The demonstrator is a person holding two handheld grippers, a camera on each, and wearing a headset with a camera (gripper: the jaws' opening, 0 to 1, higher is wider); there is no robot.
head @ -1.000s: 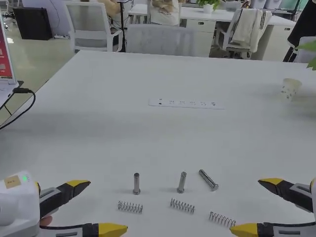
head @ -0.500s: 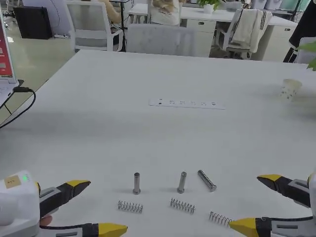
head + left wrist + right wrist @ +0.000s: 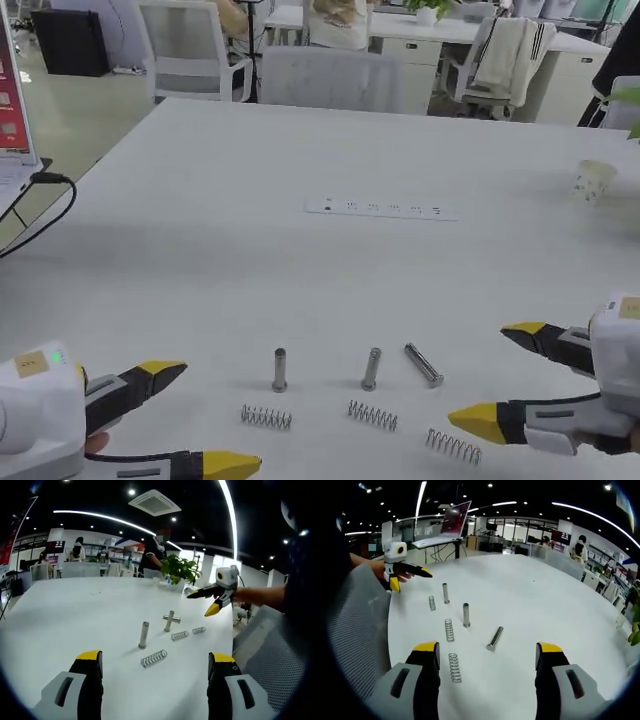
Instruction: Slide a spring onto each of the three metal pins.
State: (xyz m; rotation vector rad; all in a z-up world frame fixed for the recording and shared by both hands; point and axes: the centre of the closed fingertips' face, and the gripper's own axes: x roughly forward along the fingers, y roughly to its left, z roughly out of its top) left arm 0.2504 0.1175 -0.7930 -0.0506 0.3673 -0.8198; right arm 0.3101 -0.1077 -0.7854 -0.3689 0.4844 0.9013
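My white table (image 3: 200, 270) bears two upright pins (image 3: 279, 369), one lying pin (image 3: 423, 364), three springs (image 3: 372, 414), power strip (image 3: 382, 209), cup (image 3: 593, 181)

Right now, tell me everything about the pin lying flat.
The flat pin is a shiny metal cylinder with what looks like a wider head at the end nearer the right gripper. It lies slantwise on the white table, right of the upright pins, touching neither. A spring lies close by, apart from it.

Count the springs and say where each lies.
3, none apparently hidden: left spring lies before the left upright pin, middle spring before the middle upright pin, right spring near the right gripper, before the toppled pin.
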